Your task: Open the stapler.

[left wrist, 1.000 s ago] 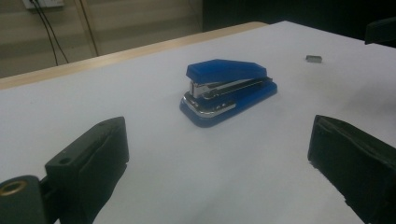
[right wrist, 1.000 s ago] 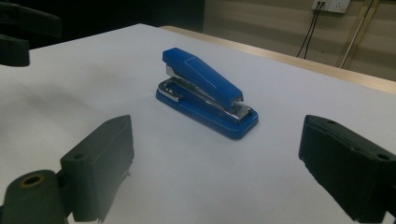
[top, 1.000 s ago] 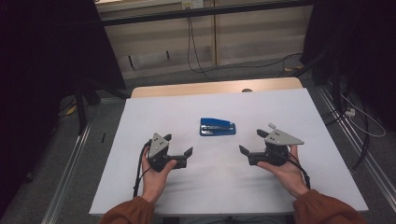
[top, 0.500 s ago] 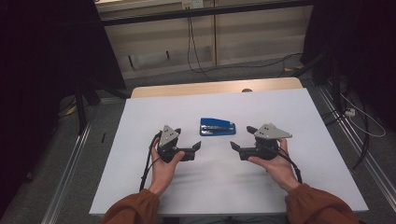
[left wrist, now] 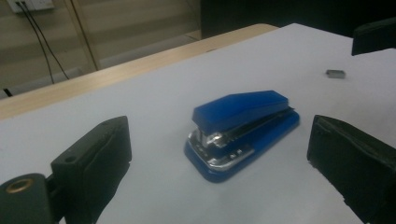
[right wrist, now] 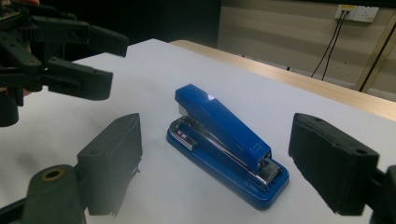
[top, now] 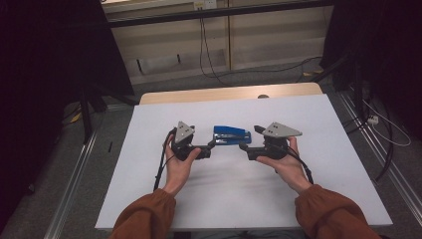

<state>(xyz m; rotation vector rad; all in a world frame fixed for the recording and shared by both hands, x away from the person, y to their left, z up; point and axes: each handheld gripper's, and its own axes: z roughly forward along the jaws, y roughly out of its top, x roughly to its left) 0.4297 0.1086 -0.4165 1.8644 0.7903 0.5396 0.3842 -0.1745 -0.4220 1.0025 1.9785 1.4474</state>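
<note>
A blue stapler [top: 231, 134] lies flat in the middle of the white table [top: 323, 119]. My left gripper [top: 209, 148] is just to its left with its jaws open and pointing at it. In the left gripper view the stapler [left wrist: 243, 130] lies a little beyond the open left gripper [left wrist: 219, 137]. My right gripper [top: 251, 138] is at the stapler's right end, open; its jaws have just been closing a little with nothing pressed between them. The right gripper view shows the stapler [right wrist: 224, 140] just ahead of the right gripper [right wrist: 215, 133], with the left gripper [right wrist: 79, 60] beyond.
A small metal piece [left wrist: 335, 73] lies on the table past the stapler. The table's wooden far edge [top: 224, 94] runs along the back. Cables [top: 204, 45] hang by the wall behind, and dark stands [top: 87, 109] flank the table.
Both hands have moved inward and slightly forward, from the table's sides to either end of the stapler. The stapler has not moved.
</note>
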